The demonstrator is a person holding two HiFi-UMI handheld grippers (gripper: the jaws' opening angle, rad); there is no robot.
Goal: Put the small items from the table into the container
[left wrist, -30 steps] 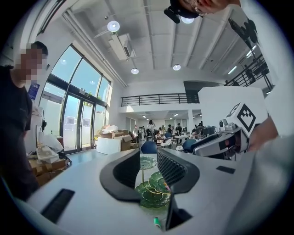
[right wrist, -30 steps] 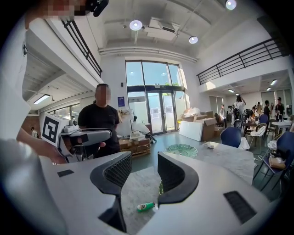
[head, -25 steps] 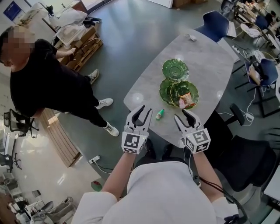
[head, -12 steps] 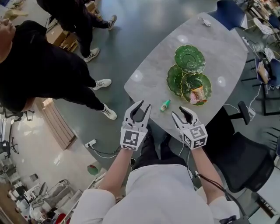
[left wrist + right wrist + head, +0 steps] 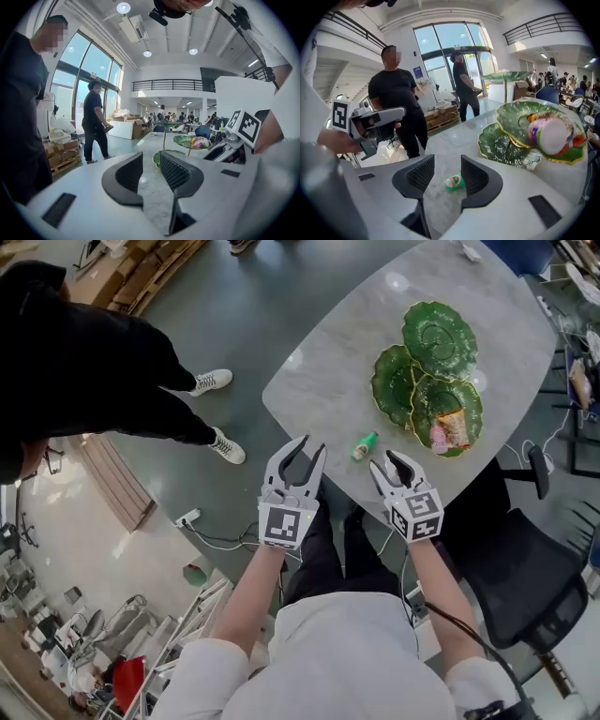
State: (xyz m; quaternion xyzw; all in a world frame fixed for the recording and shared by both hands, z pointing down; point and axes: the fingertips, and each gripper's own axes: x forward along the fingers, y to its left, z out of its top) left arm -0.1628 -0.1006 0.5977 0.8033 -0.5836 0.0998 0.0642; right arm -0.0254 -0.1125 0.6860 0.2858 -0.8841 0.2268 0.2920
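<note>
Green plastic, that little bottle [image 5: 454, 182], lying on its side on the grey marble table [image 5: 328, 371] with its pale end turned toward me. In the right gripper view it sits just past my right fingers [image 5: 476, 176], framed in the gap between them but not touched. My right gripper [image 5: 384, 461] stands released, jaws apart with nothing pressed in them. My left gripper [image 5: 310, 448] is the same: fingers spread, only bare tabletop showing through the gap, the bottle off to its right.

Beyond the bottle, farther out from my right fingertips, stands the green leaf-shaped dish set [image 5: 392, 390] with its gilt rim. One dish already holds a pink and orange packet [image 5: 448, 430].

I judge the bottle to be light and stiff, smooth-sided and round, so it may roll or skid away if I nudge it with one pad first. Best to straddle it across the middle of the body, both pads meeting the sides together, and squeeze only gently. The dishes look like glazed ware, so I would lower the bottle in, not drop it.
</note>
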